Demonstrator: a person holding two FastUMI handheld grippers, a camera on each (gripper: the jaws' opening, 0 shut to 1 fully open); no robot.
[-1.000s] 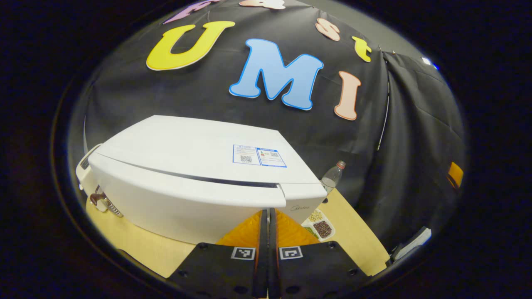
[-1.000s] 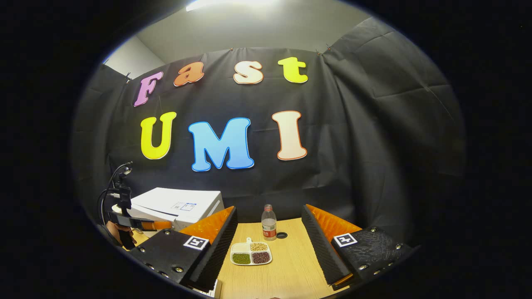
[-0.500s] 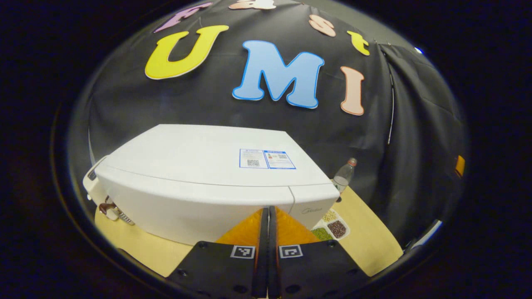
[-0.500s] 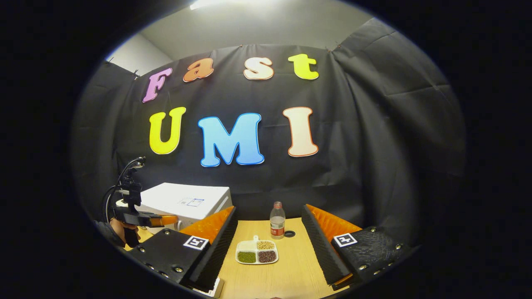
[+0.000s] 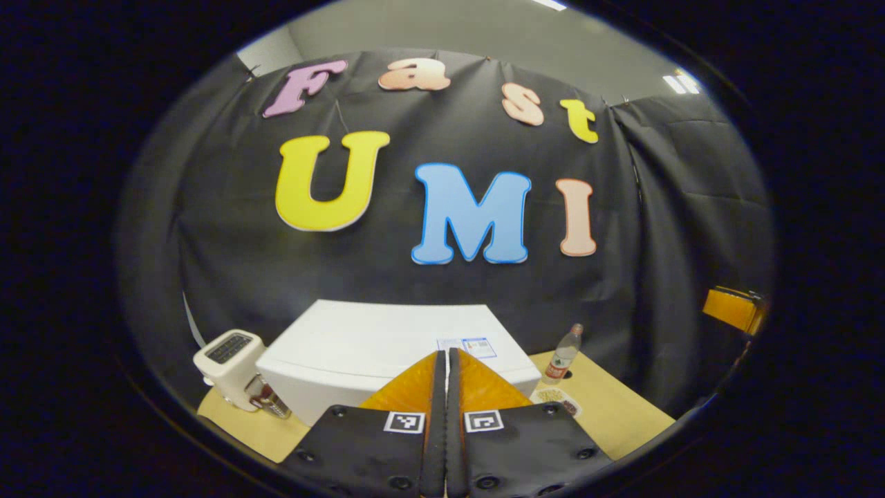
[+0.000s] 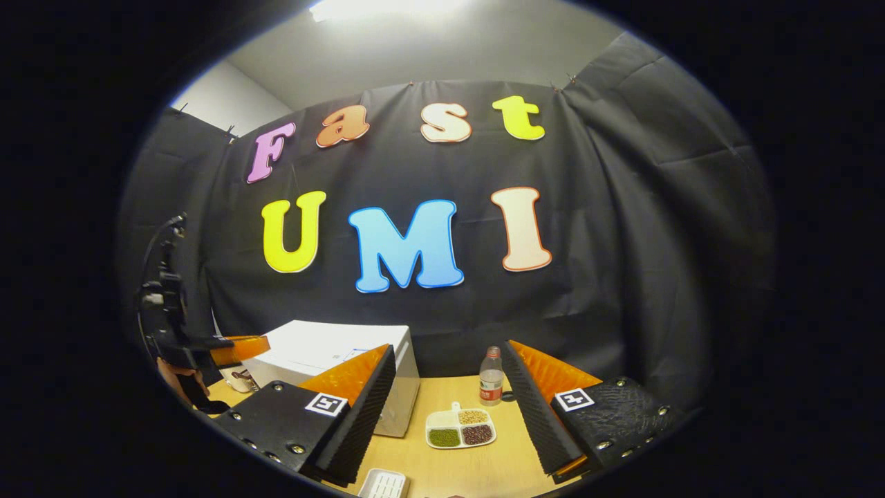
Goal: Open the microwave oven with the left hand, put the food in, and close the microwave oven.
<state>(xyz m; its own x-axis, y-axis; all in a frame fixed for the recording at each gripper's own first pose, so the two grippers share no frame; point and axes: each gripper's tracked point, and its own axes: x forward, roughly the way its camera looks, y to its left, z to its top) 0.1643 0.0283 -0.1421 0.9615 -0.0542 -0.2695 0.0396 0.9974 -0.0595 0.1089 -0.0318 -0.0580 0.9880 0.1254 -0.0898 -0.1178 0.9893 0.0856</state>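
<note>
A light wooden table (image 6: 484,463) is seen carrying a white microwave oven (image 6: 332,353) at its left part. A small white toaster-like appliance (image 5: 227,360) is placed just left of the oven. A divided white tray (image 6: 460,429) of beans is laid right of the oven, nearer than a clear water bottle (image 6: 491,377) standing upright, with a dark cap (image 6: 507,397) beside it. A white ribbed dish (image 6: 382,483) is set at the near edge
</note>
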